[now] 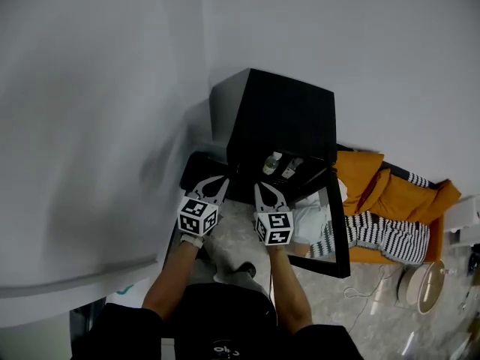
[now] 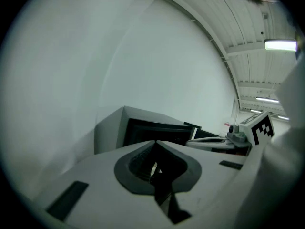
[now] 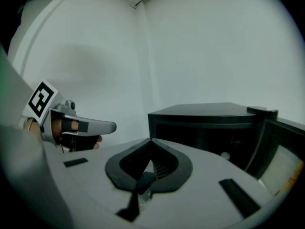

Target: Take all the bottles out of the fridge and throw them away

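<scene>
A black mini fridge [image 1: 277, 118] stands against the white wall with its door [image 1: 339, 235] swung open to the right. Two clear bottles [image 1: 272, 162] [image 1: 292, 168] stand side by side inside, near its front. Both grippers are held up just in front of the opening, side by side and apart from the bottles. My left gripper [image 1: 218, 180] is shut with nothing in it; its jaws meet in the left gripper view [image 2: 155, 144], facing the fridge [image 2: 143, 128]. The right gripper [image 1: 264, 188] is also shut and empty [image 3: 151, 141], pointing at the fridge [image 3: 205, 123].
An orange cushion [image 1: 390, 190] and a black-and-white striped cloth [image 1: 382, 231] lie on the floor right of the door. A round white device [image 1: 426, 285] with cables sits further right. The wall runs close along the left.
</scene>
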Motion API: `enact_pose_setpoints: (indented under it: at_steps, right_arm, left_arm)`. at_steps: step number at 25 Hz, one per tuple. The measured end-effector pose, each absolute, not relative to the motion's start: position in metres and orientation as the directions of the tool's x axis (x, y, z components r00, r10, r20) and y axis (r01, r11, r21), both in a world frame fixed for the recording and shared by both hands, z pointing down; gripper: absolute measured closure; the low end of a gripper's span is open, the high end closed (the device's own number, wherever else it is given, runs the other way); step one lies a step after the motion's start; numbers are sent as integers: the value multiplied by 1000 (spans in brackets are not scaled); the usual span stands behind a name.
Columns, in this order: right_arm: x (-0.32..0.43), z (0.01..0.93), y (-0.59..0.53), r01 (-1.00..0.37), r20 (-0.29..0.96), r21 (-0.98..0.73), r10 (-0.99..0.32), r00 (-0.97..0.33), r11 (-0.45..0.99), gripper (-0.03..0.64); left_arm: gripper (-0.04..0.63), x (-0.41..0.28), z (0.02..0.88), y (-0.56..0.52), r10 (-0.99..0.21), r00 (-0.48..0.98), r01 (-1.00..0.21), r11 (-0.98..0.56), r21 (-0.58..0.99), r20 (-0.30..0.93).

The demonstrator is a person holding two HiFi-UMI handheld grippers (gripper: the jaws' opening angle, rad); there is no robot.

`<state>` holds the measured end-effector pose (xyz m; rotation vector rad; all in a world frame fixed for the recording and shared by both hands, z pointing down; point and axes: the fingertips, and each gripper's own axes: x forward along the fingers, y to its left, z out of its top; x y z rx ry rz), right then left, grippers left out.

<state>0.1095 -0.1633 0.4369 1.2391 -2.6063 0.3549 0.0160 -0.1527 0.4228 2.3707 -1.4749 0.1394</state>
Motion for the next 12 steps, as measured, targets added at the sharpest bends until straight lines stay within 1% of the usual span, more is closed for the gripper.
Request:
enact_pose_setpoints:
  at_steps: [6, 12]
  right_arm:
    - [205, 432, -146, -827, 318, -100, -770, -554, 553, 609]
    - [251, 427, -125, -837, 297, -98, -787, -541, 538, 609]
  left_arm:
    - [589, 96, 407, -143, -827, 506, -860, -460, 221, 247]
    - [589, 147, 408, -123, -805, 535, -844, -500, 193, 256]
